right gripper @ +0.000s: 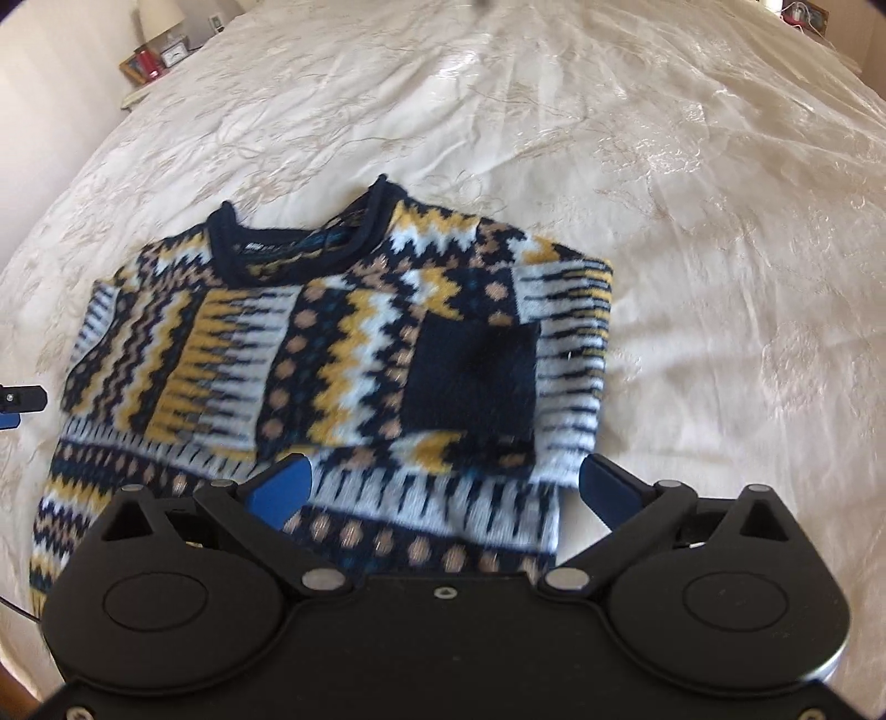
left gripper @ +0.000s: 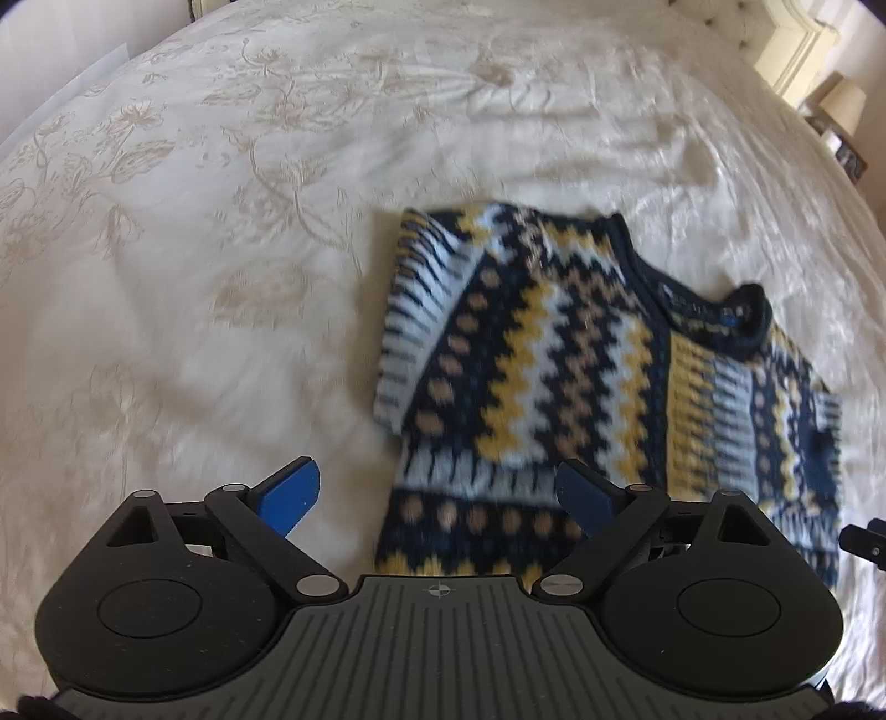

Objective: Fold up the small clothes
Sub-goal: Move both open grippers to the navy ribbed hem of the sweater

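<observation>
A small knitted sweater [left gripper: 581, 354] in navy, yellow, white and tan zigzag bands lies flat on the bed, both sleeves folded in over the body, navy collar at the far end. It also shows in the right wrist view [right gripper: 343, 343], with a navy cuff patch [right gripper: 470, 376] lying on its front. My left gripper [left gripper: 437, 498] is open and empty, above the sweater's near left hem. My right gripper [right gripper: 443, 487] is open and empty, above the near right hem. The right gripper's tip [left gripper: 864, 537] shows at the edge of the left wrist view.
The cream embroidered bedspread [left gripper: 221, 221] covers the bed all around the sweater. A headboard [left gripper: 797, 50] and a lamp [left gripper: 841, 105] stand at the far right in the left wrist view. A nightstand with a lamp, clock and frames [right gripper: 155, 55] stands at far left in the right view.
</observation>
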### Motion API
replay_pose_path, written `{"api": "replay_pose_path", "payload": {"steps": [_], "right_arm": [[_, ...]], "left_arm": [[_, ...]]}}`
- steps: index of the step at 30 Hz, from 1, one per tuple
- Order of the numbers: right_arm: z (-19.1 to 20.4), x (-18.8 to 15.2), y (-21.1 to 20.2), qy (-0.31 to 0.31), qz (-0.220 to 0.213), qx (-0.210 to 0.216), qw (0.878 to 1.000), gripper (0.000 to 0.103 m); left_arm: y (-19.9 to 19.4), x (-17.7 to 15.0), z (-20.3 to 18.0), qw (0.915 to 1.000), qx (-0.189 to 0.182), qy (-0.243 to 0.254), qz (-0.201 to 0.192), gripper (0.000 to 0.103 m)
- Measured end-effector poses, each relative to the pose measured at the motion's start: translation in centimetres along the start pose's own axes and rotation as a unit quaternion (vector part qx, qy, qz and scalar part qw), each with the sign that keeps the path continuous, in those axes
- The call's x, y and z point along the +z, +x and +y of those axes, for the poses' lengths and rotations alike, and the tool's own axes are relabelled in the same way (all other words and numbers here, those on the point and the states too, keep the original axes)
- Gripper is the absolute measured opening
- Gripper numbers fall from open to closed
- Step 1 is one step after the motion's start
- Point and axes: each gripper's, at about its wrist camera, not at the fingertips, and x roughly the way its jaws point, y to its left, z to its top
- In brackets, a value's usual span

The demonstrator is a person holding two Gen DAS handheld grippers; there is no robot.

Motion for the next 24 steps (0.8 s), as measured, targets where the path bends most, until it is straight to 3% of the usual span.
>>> {"api": "replay_pose_path", "payload": {"steps": [3,11,24], "right_arm": [[0.4,-1.7,-0.7,-0.001,0.009,0.01,1.0,0.103],[0.9,-6.5,-1.7,-0.012,0.046,0.023,0.999,0.103],[0.4,-11.2,-2.7,-0.048,0.078,0.053,0.994,0.103]], "left_arm": [[-0.3,-1.8,-0.9,0.9995,0.021,0.014,0.02,0.093],[-0.9,-6.9,-2.8,0.9978,0.02,0.023,0.059,0.093],[-2.2,-13.7,-4.1,0.9967,0.03,0.015,0.074,0.093]]}}
